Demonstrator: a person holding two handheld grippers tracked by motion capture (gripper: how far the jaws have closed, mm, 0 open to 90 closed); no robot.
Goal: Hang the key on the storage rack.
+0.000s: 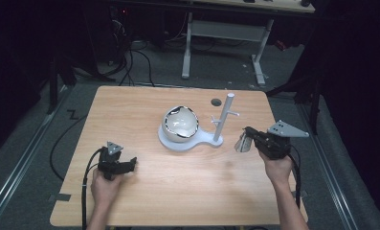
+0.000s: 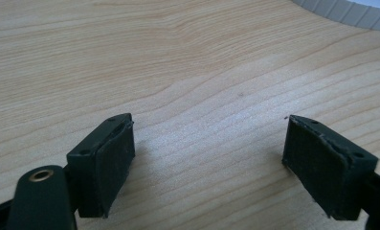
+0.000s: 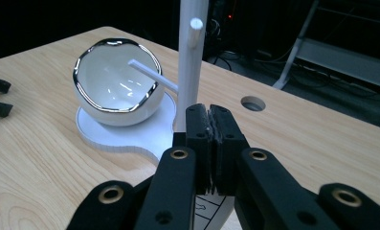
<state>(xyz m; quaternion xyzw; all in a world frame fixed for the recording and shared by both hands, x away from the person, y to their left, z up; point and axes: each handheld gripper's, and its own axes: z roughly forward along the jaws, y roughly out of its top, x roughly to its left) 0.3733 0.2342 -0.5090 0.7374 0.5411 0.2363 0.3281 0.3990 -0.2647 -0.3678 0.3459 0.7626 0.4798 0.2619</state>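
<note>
Right tool (image 1: 249, 138) hangs beside the white peg stand (image 1: 223, 117), jaws clamped tight on the rim of a small silvery cup (image 1: 243, 143). Left tool (image 1: 130, 163) rests low on the wooden surface (image 1: 178, 191), jaws wide, empty. The risk: that thin pinch lets the cup twist, or it clips a peg and tips the stand toward the white bowl (image 1: 179, 123).
</note>
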